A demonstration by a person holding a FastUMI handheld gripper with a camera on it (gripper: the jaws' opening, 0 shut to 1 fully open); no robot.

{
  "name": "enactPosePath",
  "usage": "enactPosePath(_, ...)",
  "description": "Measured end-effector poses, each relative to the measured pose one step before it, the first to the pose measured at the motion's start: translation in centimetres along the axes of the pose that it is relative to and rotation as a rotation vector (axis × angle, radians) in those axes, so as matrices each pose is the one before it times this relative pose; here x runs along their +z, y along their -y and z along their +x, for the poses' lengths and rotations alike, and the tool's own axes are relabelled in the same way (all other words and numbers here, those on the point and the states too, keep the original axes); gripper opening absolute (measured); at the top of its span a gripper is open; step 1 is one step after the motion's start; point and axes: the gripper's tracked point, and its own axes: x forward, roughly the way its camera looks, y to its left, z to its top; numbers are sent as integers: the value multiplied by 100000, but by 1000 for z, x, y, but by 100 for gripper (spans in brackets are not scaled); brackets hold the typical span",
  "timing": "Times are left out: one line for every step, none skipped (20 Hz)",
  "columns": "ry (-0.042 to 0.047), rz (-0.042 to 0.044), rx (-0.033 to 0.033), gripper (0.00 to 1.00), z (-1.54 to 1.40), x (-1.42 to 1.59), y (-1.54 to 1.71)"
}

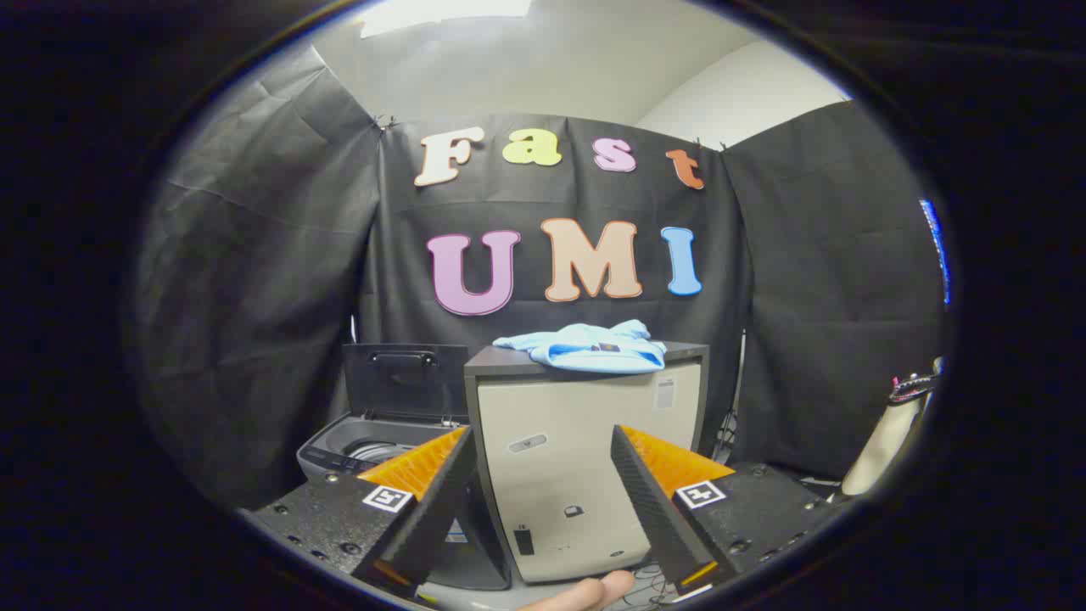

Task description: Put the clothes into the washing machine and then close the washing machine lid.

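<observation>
The claw (543,462) is spread wide, its two fingers well apart with nothing between them, held up in the air in front of the furniture. A fingertip of the person's hand (585,592) pokes in just below the gap. Straight ahead, framed by the two fingers, stands a boxy off-white cabinet with a dark flat top (585,458). And there on that top lies the laundry: a crumpled light-blue cloth garment (590,348), bunched in a low heap toward the middle and right of the surface, well beyond the fingertips. Just left of the cabinet and lower down sits the small dark-grey top-loading washing machine (373,454), partly hidden behind the left finger. Its dark hinged lid with a handle (405,379) stands upright, open, and the rim of the drum shows beneath it. Black cloth hangs as the wall behind everything. Off to the right, a pale rounded object (887,441) leans by the curtain; I can't tell what it is.
</observation>
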Motion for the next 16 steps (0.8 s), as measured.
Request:
enactPosePath(-654,56,-59,97,100,-294,-22)
enactPosePath(-313,-86,5,97,-8,-158,-41)
enactPosePath(-502,-295,-33,97,33,-208,20)
enactPosePath(-374,-237,-208,97,33,-76,-2)
enactPosePath(-266,-249,-134,97,99,-148,-13)
enactPosePath(164,-30,110,97,84,48,-97)
enactPosePath(163,88,179,97,71,-96,-84)
enactPosePath(56,60,163,97,61,42,-10)
enactPosePath(-142,448,46,97,80,-252,46)
enactPosePath(-130,458,-280,97,124,-85,-1)
enactPosePath(383,224,-242,97,123,-79,32)
enactPosePath(580,-247,211,97,17,-56,-28)
enactPosePath(-30,-169,-351,97,43,-114,42)
enactPosePath(-174,-297,-1073,97,86,-239,309)
enactPosePath(-517,-135,-1401,97,182,-182,420)
enactPosePath(-80,202,-1078,97,254,190,196)
